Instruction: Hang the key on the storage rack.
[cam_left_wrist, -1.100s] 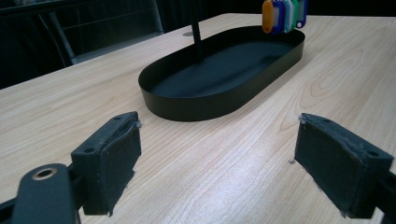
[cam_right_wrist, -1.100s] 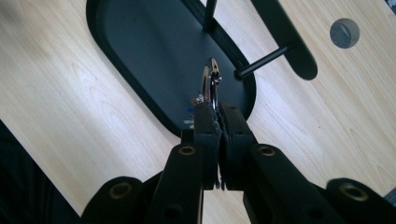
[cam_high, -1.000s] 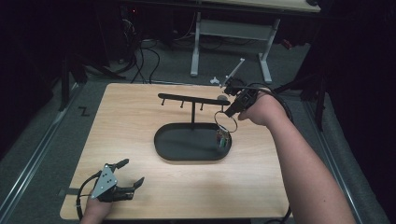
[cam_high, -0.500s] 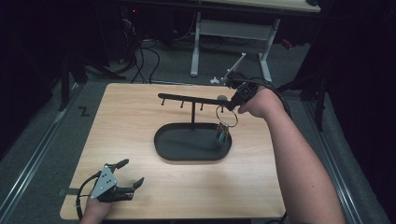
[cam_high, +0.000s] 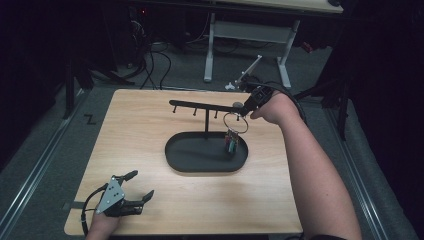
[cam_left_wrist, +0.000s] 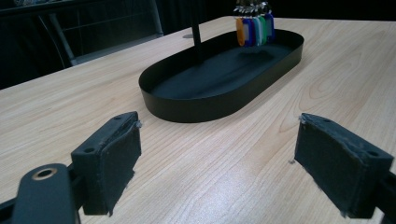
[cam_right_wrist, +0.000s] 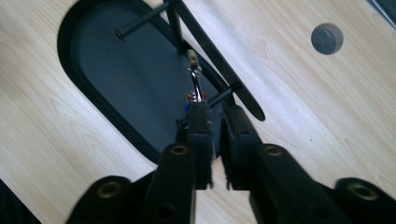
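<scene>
Right gripper (cam_right_wrist: 214, 122) fingers (cam_right_wrist: 200, 135) are seen nearly closed, a metal key ring (cam_high: 235, 121) pinched between them at the far right end of the stand's bar (cam_high: 202, 106). Coloured tags (cam_high: 231, 141) are hung below the ring, over the black oval tray (cam_high: 205, 166). The bar's long axis is laid left-right; a peg is judged just beside the ring. Left gripper (cam_high: 131, 200) fingers are spread wide, empty, rested low at the surface's (cam_high: 135, 135) near-left corner, well apart.

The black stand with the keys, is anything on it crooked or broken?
Nothing looks broken. The stand is upright in its tray. The right gripper holds the key ring, tags dangling.
</scene>
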